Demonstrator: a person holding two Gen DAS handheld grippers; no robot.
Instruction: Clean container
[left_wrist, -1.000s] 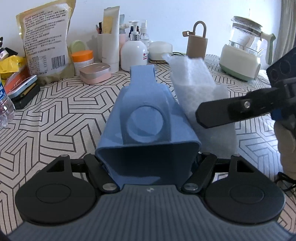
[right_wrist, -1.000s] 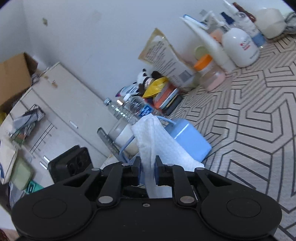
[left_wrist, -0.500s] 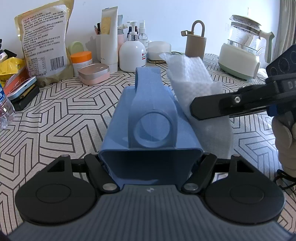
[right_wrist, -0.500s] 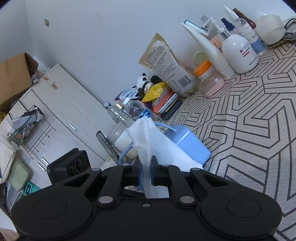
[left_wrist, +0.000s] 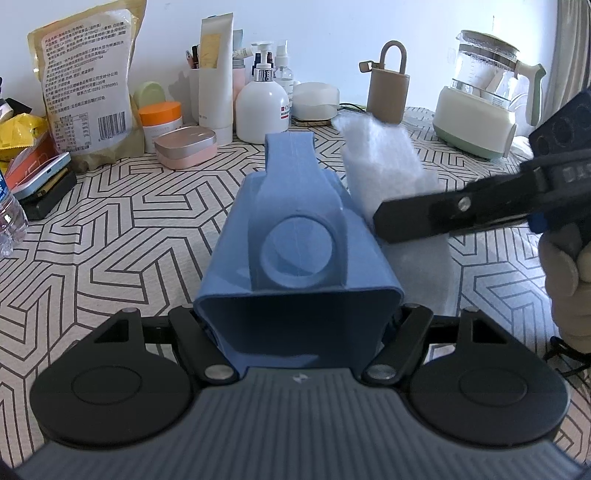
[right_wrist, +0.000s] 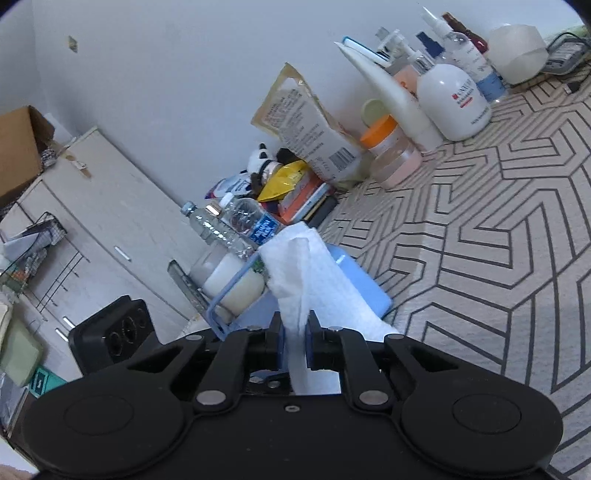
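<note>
My left gripper (left_wrist: 297, 325) is shut on a blue plastic container (left_wrist: 295, 236) and holds it above the patterned table, its handle on top. My right gripper (right_wrist: 294, 334) is shut on a white paper towel (right_wrist: 310, 284). The towel lies against the container's right side in the left wrist view (left_wrist: 388, 162). The right gripper's fingers (left_wrist: 436, 218) show there from the right. In the right wrist view the blue container (right_wrist: 369, 291) sits just beyond the towel.
Along the back wall stand a food bag (left_wrist: 85, 85), an orange-lidded jar (left_wrist: 160, 118), a pink tin (left_wrist: 184, 146), a white pump bottle (left_wrist: 260, 107), a tan flask (left_wrist: 388, 88) and a kettle (left_wrist: 484, 99). A water bottle (right_wrist: 229, 225) is at the table's left.
The towel in my right gripper has slid along the container's right side, first nearer and higher, then back and lower. The container has tilted slightly in my left gripper.
</note>
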